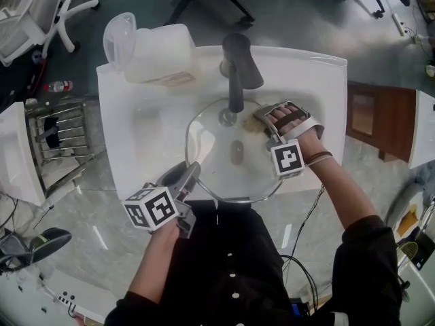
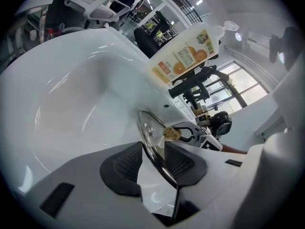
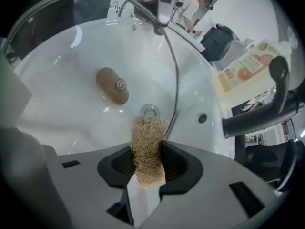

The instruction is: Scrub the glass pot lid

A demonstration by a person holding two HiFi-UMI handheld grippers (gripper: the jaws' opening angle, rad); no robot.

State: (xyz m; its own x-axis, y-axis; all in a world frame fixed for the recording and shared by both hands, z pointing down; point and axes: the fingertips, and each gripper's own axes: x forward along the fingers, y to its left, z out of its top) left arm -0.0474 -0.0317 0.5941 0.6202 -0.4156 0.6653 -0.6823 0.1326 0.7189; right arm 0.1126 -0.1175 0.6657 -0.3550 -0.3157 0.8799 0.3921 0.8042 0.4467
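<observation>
With left gripper (image 1: 185, 176) nipped on rim of glass pot lid (image 1: 221, 158) over sink (image 1: 319, 94), right gripper (image 1: 272, 117) pinching loofah pad (image 3: 147, 149): press pad flat on glass, rub small circles, brace rim firmly.

The right gripper (image 3: 148, 165) sits at six o'clock, its dark ribbed jaws clamped on a tan mesh scrubber (image 3: 147, 147) that pokes up toward the centre. Beyond it, the glass pot lid (image 3: 71, 51) fills the frame from nine to twelve o'clock (its brown knob (image 3: 112, 86) lies toward ten o'clock) over a white sink (image 3: 209, 89). A black faucet (image 3: 267, 116) crosses at three o'clock.
</observation>
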